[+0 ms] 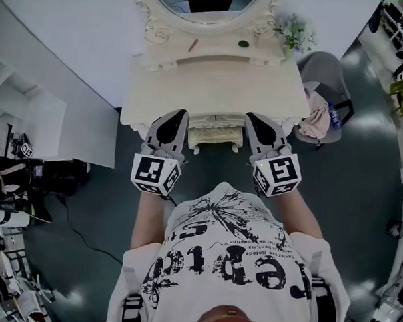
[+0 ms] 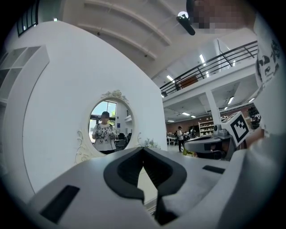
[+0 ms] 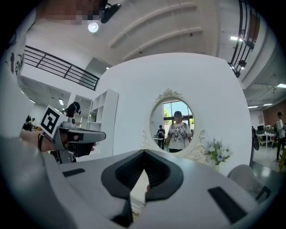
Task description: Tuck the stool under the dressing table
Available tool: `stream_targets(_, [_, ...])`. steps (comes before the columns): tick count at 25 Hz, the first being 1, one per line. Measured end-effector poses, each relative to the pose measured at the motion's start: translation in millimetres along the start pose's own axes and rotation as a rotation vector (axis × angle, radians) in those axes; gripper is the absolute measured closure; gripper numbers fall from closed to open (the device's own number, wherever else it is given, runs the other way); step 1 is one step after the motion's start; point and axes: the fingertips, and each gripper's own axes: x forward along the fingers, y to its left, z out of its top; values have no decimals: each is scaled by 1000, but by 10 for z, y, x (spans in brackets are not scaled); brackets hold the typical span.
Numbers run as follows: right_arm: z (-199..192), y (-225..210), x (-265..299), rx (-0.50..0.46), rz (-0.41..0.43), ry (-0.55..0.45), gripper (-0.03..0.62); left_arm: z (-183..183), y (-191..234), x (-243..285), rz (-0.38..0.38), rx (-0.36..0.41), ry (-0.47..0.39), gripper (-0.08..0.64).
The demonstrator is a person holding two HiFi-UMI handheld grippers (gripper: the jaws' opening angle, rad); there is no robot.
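The cream dressing table [image 1: 158, 88] stands straight ahead, its oval mirror [image 1: 201, 7] at the back. The cream stool [image 1: 216, 136] shows at the table's front edge, mostly beneath the top, only its near side visible. My left gripper [image 1: 179, 115] is at the stool's left and my right gripper [image 1: 251, 117] at its right, both tips over the table's front edge. Both are shut with nothing between the jaws. In the left gripper view the left gripper [image 2: 143, 149] faces the mirror [image 2: 107, 129]. The right gripper [image 3: 144, 152] likewise faces the mirror [image 3: 175, 125].
A grey chair [image 1: 325, 79] with a pink cloth [image 1: 315, 120] stands right of the table. A small flower bunch [image 1: 295, 31] sits on the table's back right corner. White shelving [image 1: 24, 109] and dark equipment [image 1: 34, 173] are at the left.
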Motion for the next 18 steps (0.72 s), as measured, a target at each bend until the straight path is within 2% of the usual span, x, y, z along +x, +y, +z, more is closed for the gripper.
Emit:
stream_targets(11, [-73,-33,77,10,10,7,575,-66,19,67,4,6,21,540])
stream_targets(18, [-103,-44,113,-3,19,21,575,-99,84,71,23,-17,22,540])
